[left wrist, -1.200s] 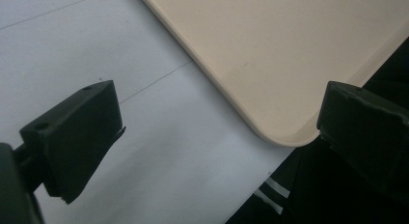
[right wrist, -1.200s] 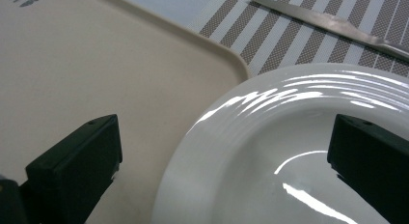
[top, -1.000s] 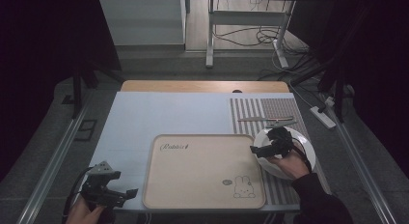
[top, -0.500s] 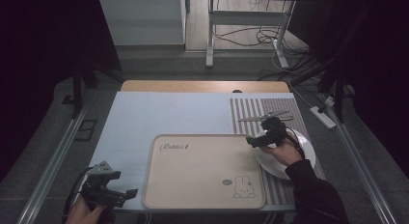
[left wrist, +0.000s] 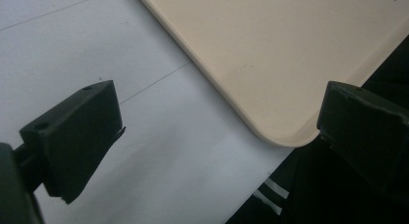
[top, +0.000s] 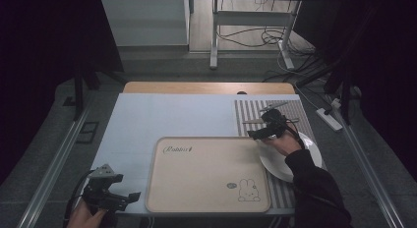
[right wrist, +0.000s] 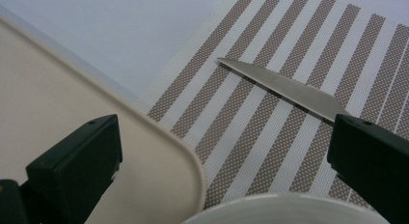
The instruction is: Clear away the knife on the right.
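Note:
A beige tray (top: 206, 174) with a rabbit drawing lies at the table's front centre. Right of it a white plate (top: 305, 156) rests on a striped placemat (top: 295, 115). A knife (top: 253, 121) and another utensil (top: 273, 108) lie on the mat's far part. My right gripper (top: 259, 133) hovers open above the plate's far left rim, close to the knife. In the right gripper view the knife blade (right wrist: 284, 89) lies ahead between the open jaws, with the tray corner (right wrist: 159, 151) and plate rim (right wrist: 260, 209) below. My left gripper (top: 123, 198) is open at the front left, beside the tray corner (left wrist: 284, 89).
A pale blue cloth (top: 172, 120) covers the table, with a wooden strip (top: 206, 87) along the far edge. Metal rails run down both sides. Cables and a power strip (top: 327, 119) lie on the floor beyond.
My right gripper has moved from over the plate toward the far left, nearer the knife. The left gripper has stayed put.

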Available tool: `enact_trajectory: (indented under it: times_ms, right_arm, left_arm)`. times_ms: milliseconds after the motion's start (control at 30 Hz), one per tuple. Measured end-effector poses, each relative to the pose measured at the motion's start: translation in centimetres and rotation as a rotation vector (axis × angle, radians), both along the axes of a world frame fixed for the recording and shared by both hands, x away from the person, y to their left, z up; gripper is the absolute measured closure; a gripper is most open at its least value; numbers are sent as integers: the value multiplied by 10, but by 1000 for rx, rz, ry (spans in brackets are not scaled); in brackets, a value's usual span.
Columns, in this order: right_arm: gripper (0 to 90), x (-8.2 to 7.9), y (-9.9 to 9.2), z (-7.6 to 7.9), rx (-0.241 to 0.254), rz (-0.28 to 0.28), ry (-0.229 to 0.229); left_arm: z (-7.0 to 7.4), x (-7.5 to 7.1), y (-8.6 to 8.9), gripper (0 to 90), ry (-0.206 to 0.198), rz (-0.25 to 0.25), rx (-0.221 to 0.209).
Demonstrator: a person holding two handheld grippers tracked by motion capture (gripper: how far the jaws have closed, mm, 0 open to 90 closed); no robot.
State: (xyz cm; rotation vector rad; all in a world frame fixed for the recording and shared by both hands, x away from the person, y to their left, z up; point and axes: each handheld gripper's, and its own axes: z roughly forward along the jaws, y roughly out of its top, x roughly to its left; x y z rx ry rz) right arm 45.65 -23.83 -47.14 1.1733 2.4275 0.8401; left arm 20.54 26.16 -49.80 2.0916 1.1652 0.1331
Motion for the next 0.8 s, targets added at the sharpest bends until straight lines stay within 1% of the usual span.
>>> enact_trajectory:
  times_ms: [133,167,200,233,267,300,367,400,467,500,533,567,600,633,667,700,733,767,800]
  right_arm:
    - [11,9,1,-5,-18,1,6]
    - [33,11,2,-6,-18,4,12]
    - [75,13,2,-7,-18,10,13]
    - [75,13,2,-7,-18,10,13]
    - [178,17,2,-8,-19,19,-7]
    - [245,19,2,-8,-15,19,-1]
    - [327,23,2,-9,-13,27,3]
    - [409,25,2,-10,-15,26,10]
    - [505,30,1,-11,-10,31,40]
    - [505,30,1,-11,-10,31,40]
    - [633,37,1,-13,-12,45,73]
    - [666,39,1,-14,-14,48,81]
    - [729,41,1,-15,-17,52,92]
    - [729,41,1,-15,-17,52,92]
    - [831,47,2,-18,-20,66,114]
    - [831,47,2,-18,-20,66,114]
    - [900,50,4,-19,-34,74,115]
    - [900,50,4,-19,-34,74,115]
    - [900,55,6,-23,-44,75,129]
  left_arm:
    - [0,0,0,22,-1,-1,0]
    - [0,0,0,22,-1,-1,0]
    - [0,0,0,22,-1,-1,0]
    - [0,0,0,22,-1,-1,0]
    - [0,0,0,22,-1,-1,0]
    - [0,0,0,22,-1,-1,0]
    - [0,0,0,22,-2,-2,1]
    - [0,0,0,22,-2,-2,1]
    - [0,0,0,22,-2,-2,1]
    - [0,0,0,22,-2,-2,1]
    - [0,0,0,22,-2,-3,2]
    - [0,0,0,22,-2,-3,2]
    - [0,0,0,22,-3,-3,3]
    - [0,0,0,22,-3,-3,3]
    - [0,0,0,22,-3,-4,4]
    - [0,0,0,22,-3,-4,4]
    - [0,0,0,22,-3,-4,5]
    - [0,0,0,22,-3,-4,5]
    - [0,0,0,22,-3,-5,5]
